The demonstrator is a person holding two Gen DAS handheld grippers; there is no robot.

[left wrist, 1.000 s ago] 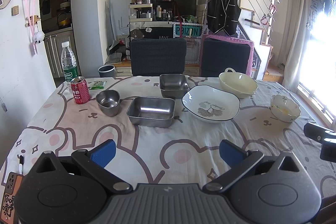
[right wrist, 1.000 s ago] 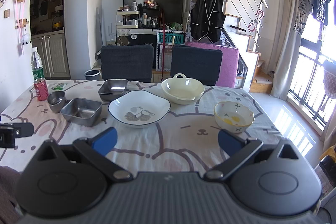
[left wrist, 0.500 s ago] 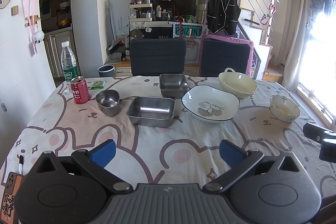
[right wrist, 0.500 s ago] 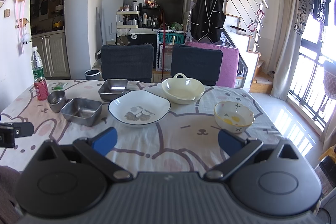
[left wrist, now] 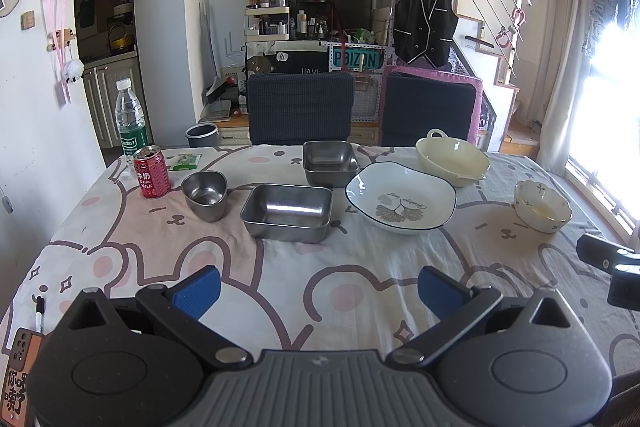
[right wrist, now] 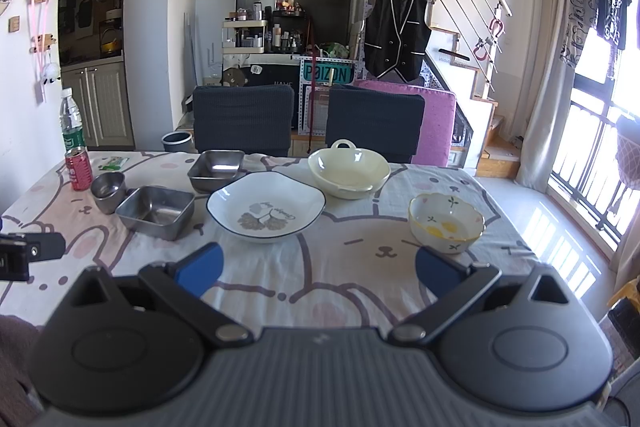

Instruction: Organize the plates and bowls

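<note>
Nothing has shifted since the earlier frames. Left gripper [left wrist: 318,287] and right gripper [right wrist: 318,269] hover near-side, jaws spread, empty. Plate [left wrist: 400,197] and cream bowl [left wrist: 452,161] sit centre-far, untouched. Step: pre-approach; next move requires choosing and reaching one dish.
</note>
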